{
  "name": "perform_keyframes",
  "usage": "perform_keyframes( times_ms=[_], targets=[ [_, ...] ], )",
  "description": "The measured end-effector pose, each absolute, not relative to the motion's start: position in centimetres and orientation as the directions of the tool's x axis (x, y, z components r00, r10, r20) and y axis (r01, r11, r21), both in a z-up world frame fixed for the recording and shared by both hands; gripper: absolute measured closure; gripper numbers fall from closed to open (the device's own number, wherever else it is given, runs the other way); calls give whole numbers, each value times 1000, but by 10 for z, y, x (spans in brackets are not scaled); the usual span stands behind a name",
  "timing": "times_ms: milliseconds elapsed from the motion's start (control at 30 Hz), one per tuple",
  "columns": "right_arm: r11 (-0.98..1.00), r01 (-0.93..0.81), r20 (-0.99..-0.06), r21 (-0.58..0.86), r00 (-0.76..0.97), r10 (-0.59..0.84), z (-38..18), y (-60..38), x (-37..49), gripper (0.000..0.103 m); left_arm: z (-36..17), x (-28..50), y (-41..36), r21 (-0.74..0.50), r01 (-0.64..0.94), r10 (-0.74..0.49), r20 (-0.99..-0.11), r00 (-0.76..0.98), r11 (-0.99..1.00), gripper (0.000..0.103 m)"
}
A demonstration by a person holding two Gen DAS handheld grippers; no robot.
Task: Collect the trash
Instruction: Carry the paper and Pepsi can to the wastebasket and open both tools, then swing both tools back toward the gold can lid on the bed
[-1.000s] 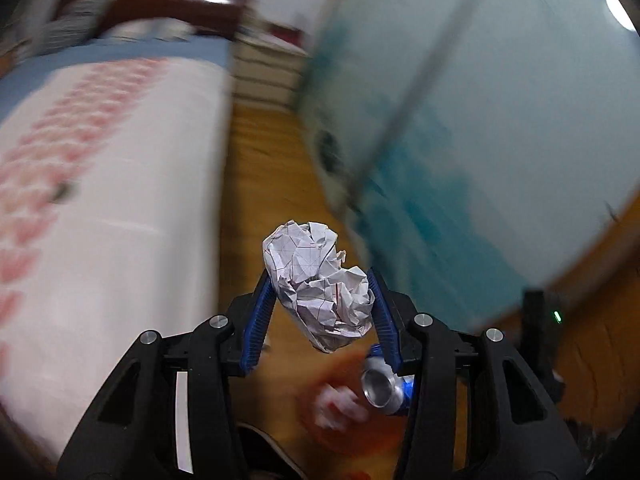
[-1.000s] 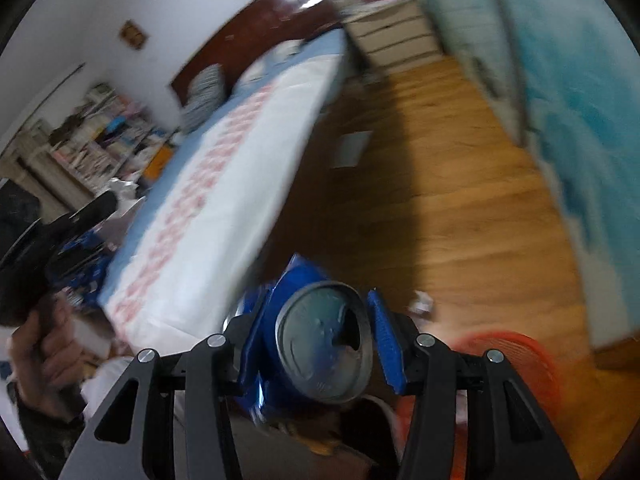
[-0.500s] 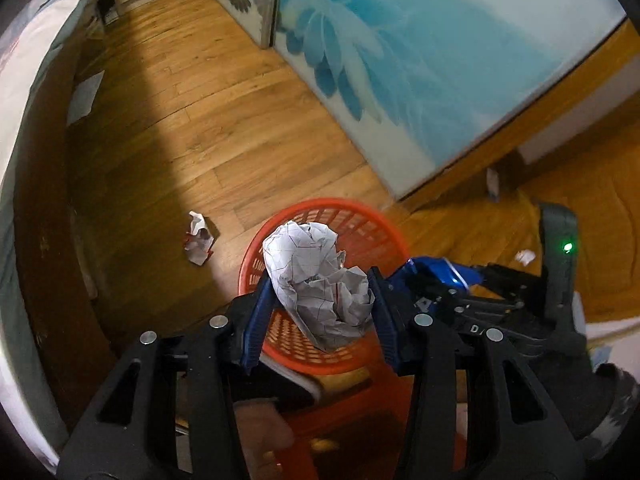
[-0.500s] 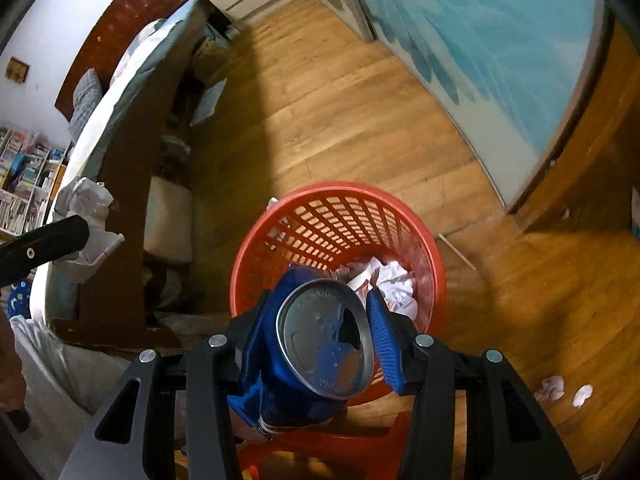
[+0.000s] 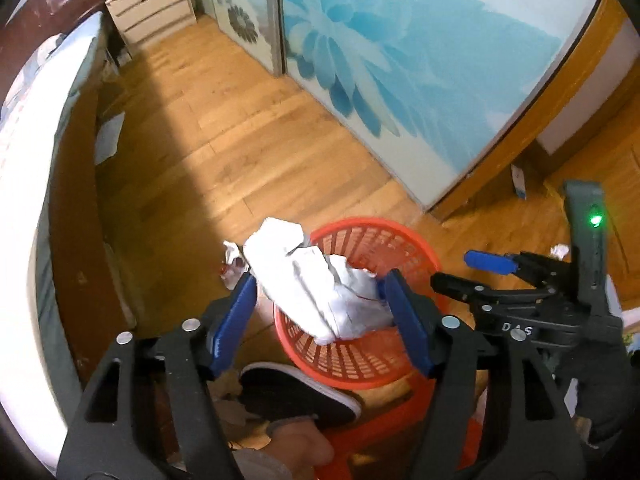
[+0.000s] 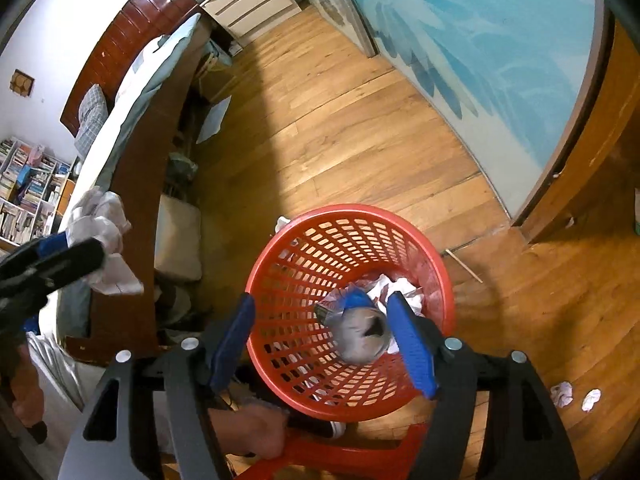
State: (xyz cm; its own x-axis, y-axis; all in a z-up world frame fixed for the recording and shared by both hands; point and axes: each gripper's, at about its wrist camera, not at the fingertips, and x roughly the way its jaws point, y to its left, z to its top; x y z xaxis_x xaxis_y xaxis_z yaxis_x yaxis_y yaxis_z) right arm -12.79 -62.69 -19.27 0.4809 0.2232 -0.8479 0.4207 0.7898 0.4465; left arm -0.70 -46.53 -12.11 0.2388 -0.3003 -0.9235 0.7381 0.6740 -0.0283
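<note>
Jaws on both grippers have just been opening. Left gripper stands spread over the red basket; crumpled paper ball sits blurred between its pads, grip unclear. Right gripper is spread too, empty; blue can lies loose inside the basket, at 1 o'clock of the gap, beside paper wads.

The basket mouth lies open from above, its floor partly taken by crumpled paper and a can. Bare wooden floor spreads beyond it. A bed frame walls one side, the blue sliding door the other. A shoe and red stool crowd the near side.
</note>
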Motion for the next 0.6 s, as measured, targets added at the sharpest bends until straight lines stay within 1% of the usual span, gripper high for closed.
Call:
perform_keyframes(
  times_ms=[333, 467, 600],
  targets=[
    [801, 405, -844, 441, 490, 217, -174, -624, -120, 34, -92, -1, -443, -76, 693, -373, -882, 289, 717, 28],
    [817, 378, -840, 436, 496, 219, -162, -615, -112, 34, -80, 3, -428, -116, 672, -416, -857, 304, 731, 28],
    [842, 333, -831, 425, 511, 219, -141, -596, -100, 34, -57, 11, -404, -117, 642, -443, -814, 376, 758, 28]
  ],
)
